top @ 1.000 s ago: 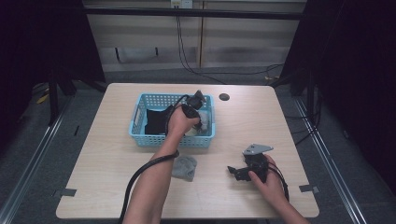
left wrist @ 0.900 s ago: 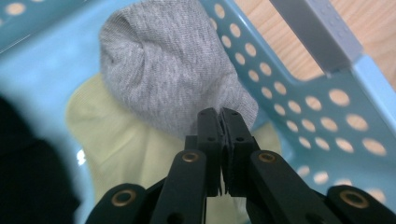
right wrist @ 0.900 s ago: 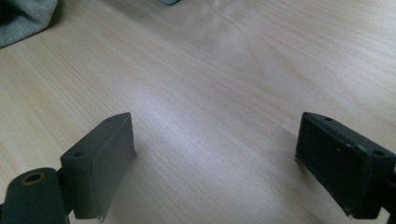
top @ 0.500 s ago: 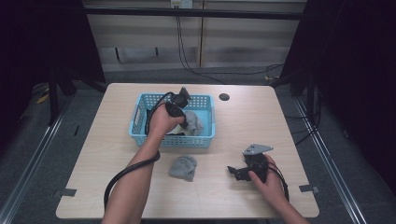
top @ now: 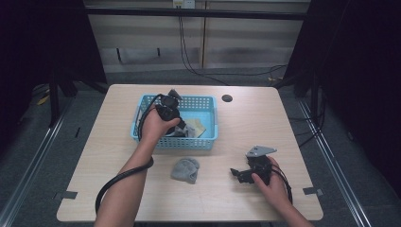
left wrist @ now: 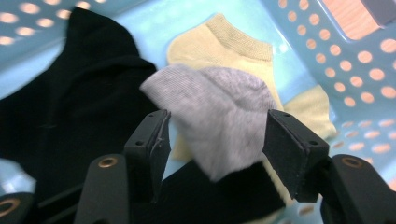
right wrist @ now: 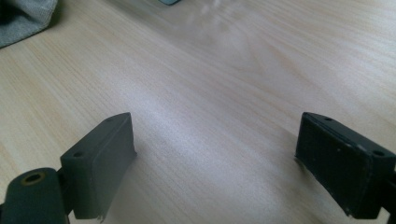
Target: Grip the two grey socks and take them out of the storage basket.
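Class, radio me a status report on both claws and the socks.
Left claw just opened over blue plastic basket, small grey knit sock loose between jaws. Right claw open, empty. Nothing blocking.

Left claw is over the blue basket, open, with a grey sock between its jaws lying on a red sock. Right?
Not quite. The sock under the grey sock is pale yellow, not red, as the left gripper view shows. The left claw, jaws just opened, is over the blue basket.

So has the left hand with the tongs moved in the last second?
Yes. The left tongs slid from the right end of the blue basket toward its middle, jaws just opening over the grey sock.
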Demonstrator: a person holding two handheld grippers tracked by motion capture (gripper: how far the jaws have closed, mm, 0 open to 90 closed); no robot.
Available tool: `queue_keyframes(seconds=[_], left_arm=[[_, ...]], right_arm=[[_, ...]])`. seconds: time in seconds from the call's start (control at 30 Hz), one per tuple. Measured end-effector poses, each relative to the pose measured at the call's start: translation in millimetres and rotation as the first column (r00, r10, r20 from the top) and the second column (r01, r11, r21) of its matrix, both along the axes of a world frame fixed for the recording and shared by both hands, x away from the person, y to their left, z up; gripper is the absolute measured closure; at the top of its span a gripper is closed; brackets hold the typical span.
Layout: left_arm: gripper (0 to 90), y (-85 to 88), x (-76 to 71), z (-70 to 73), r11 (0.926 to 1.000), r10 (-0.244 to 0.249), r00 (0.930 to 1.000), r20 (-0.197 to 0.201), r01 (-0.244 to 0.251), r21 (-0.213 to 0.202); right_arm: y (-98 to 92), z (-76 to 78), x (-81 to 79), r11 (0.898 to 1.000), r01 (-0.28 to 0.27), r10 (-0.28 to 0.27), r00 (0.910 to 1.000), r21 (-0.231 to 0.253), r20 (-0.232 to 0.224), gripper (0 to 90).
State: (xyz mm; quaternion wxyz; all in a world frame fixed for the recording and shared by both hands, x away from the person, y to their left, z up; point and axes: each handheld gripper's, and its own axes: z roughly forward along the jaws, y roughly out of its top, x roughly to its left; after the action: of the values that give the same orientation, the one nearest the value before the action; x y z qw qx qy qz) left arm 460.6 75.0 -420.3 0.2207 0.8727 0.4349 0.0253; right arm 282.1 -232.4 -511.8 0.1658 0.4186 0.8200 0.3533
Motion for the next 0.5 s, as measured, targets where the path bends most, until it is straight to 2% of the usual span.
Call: queue_keyframes(seconds=[0.1,0.17,0.23,0.3,0.37,0.43,0.5], left_arm=[[38.6,-8.3,2.6,-12.6,1.0000,0.006,0.9997,-0.025,-0.006,-0.002],[37.5,-11.3,4.6,-20.4,0.9999,0.007,0.9987,-0.050,-0.006,0.008],[40.1,-13.5,5.3,-26.9,0.9997,-0.001,0.9969,-0.079,0.003,0.024],[45.0,-15.0,5.3,-29.0,0.9993,-0.007,0.9948,-0.101,0.010,0.036],[54.4,-15.8,5.5,-28.4,0.9993,-0.017,0.9921,-0.124,0.021,0.030],[61.1,-17.3,5.9,-28.3,0.9980,-0.050,0.9879,-0.147,0.055,0.030],[68.2,-18.7,5.9,-27.2,0.9963,-0.061,0.9829,-0.174,0.070,0.049]], right_arm=[[0.0,0.0,0.0,1.000,0.000,0.000,1.0000,0.000,0.000,11.0],[0.1,0.1,-0.1,1.000,0.001,-0.001,1.0000,0.001,-0.001,11.1],[0.1,0.1,-0.1,1.000,0.001,-0.001,1.0000,0.001,-0.002,11.1],[0.1,0.1,-0.1,1.000,0.002,-0.002,1.0000,0.001,-0.002,11.1],[0.1,0.1,-0.1,1.000,0.001,-0.001,1.0000,0.001,-0.002,11.0],[0.0,0.0,0.1,1.000,0.001,-0.001,1.0000,0.001,0.000,11.0],[0.3,0.2,-0.1,1.000,0.004,-0.004,1.0000,0.002,-0.005,11.1]])
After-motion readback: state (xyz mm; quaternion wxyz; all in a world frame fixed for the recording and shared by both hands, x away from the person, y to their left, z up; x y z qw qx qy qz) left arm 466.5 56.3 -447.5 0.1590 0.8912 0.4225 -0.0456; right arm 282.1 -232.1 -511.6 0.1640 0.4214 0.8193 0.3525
